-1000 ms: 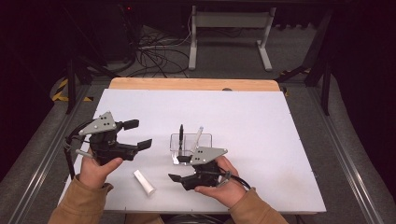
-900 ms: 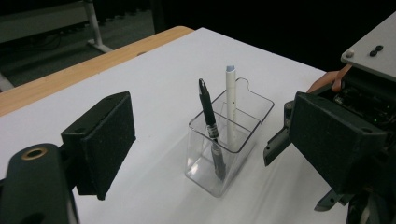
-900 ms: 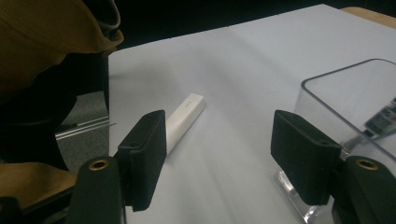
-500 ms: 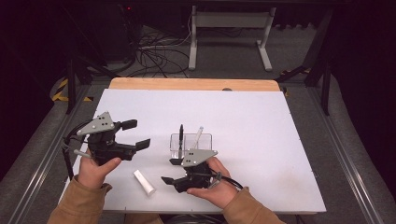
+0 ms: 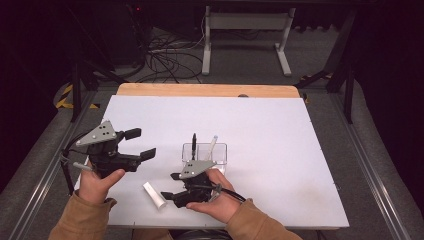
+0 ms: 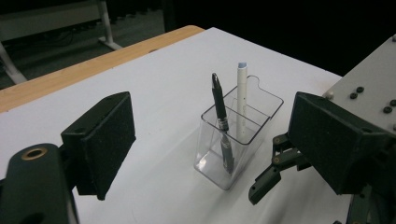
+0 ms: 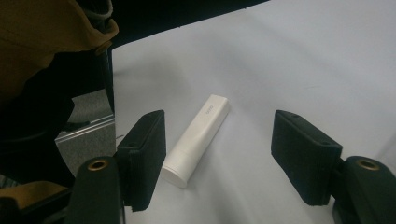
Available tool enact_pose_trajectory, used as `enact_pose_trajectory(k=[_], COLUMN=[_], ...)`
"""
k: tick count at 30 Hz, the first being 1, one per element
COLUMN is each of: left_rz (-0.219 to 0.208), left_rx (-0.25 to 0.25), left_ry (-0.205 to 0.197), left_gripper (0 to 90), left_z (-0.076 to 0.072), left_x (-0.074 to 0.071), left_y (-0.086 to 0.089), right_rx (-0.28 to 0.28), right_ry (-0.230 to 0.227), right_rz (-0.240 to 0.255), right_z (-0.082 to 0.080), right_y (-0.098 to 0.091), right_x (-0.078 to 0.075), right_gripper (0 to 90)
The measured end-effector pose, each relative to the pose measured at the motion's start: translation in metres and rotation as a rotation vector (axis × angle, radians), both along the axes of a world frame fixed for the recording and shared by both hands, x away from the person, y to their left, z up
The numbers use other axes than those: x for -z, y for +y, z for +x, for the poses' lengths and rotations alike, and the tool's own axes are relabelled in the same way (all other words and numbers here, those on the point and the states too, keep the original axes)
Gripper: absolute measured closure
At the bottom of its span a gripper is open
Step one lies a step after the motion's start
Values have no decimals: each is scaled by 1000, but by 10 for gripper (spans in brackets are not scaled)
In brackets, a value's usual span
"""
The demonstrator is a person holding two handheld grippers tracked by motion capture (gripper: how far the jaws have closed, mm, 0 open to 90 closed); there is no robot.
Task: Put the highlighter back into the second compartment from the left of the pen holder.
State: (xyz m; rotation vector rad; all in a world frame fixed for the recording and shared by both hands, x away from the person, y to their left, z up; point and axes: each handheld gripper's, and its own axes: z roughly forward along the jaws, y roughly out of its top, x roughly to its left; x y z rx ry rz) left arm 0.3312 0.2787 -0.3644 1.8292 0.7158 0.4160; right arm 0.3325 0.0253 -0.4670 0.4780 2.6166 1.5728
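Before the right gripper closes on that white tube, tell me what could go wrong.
The right gripper stands open over the white tube, but the tube lies slantwise and nearer one jaw, so a squeeze could spin or flick it away.

The tube rests close to the near edge of the table; a nudge might roll it off.

The clear holder with its black pen sits just behind that hand; lifting carelessly could tip it.
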Motion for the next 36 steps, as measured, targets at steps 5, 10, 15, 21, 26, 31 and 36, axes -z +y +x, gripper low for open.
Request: enact_pose_trajectory(k=[5,10,15,21,26,31,36], left_rz=[-4,-5,-2,-2,-8,-9,-8], left_rx=[-8,-14,-17,-19,-26,-26,-27], left_ry=[4,3,0,3,6,9,5], left_gripper=[157,157,157,157,157,157,157], left_z=[1,1,2,3,4,5,5], left_x=[0,0,0,0,0,0,0], left_y=[2,4,5,5,7,7,8], right_rx=[10,9,5,4,1,-4,-1], right_ry=[17,23,29,21,10,13,19], right_rz=[-11,-31,-56,-85,-114,-137,-155], right_z=[-1,-1,-3,-4,-6,-8,-7], right_y=[12,21,29,37,43,50,55], right_x=[4,8,12,14,17,23,27], right_gripper=[364,363,361,358,361,370,391])
